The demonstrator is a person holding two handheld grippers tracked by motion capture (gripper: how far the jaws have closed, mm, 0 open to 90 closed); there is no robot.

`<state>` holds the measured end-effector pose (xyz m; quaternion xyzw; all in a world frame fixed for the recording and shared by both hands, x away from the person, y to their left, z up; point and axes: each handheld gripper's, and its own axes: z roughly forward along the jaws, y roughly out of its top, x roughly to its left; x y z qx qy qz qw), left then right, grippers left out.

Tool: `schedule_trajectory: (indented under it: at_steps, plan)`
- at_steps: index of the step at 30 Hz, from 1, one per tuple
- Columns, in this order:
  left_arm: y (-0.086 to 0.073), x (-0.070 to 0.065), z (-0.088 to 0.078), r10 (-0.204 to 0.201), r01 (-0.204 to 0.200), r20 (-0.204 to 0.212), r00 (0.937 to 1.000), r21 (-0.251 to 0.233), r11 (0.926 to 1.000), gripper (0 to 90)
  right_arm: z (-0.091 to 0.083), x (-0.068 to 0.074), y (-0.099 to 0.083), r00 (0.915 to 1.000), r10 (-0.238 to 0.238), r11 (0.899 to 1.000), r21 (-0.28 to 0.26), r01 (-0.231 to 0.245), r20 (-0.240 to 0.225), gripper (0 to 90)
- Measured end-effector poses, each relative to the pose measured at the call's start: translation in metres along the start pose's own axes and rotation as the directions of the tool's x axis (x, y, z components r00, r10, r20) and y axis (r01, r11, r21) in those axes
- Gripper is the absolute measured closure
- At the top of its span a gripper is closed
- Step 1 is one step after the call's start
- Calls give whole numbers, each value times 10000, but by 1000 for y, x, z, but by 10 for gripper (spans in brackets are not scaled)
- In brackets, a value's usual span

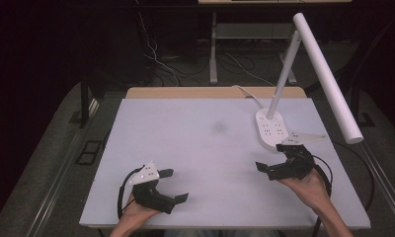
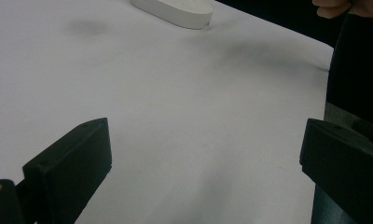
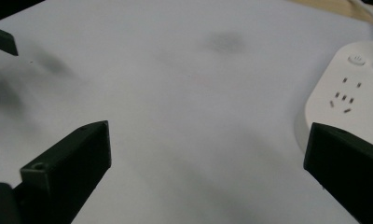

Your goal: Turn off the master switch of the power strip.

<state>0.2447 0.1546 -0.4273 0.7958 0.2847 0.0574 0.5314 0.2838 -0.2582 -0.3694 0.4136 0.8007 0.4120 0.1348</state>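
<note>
Lamp [image 1: 304,74], white and tall, stands on the far right part of the pale surface [image 1: 205,148]. Its flat white base [image 1: 271,129] has small slots and a round button on top, and a white cord [image 1: 247,94] runs from it toward the back edge.

The right gripper [image 1: 274,159] rests just in front of that base, very near it but not touching as far as can be seen. Its two black jaws are spread wide, with nothing between them. In the right gripper view the base [image 3: 350,93] sits beside the right-hand jaw.

The left gripper [image 1: 177,185] lies near the front left of the surface, well apart from the lamp. Its jaws are spread wide too, and only bare surface [image 2: 184,121] shows between them. A hand [image 1: 136,213] holds it from below.

A faint grey smudge [image 1: 218,127] marks the middle of the surface.
</note>
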Motion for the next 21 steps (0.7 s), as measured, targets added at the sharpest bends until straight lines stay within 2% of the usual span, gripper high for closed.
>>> schedule_trajectory:
  at_steps: [9,17,21]
  plan:
    - [0,0,0,14,-14,-14,10000,30,10000,13,-9,5,-29,9995,304,9989,-357,-308,-115,0]
    - [0,1,0,-18,18,-42,10000,19,10000,13,-7,8,-58,9977,655,9968,-444,-661,-167,0]
    - [0,1,0,-43,43,-38,10000,19,10000,13,-7,7,-70,9969,759,9946,-691,-770,-186,0]
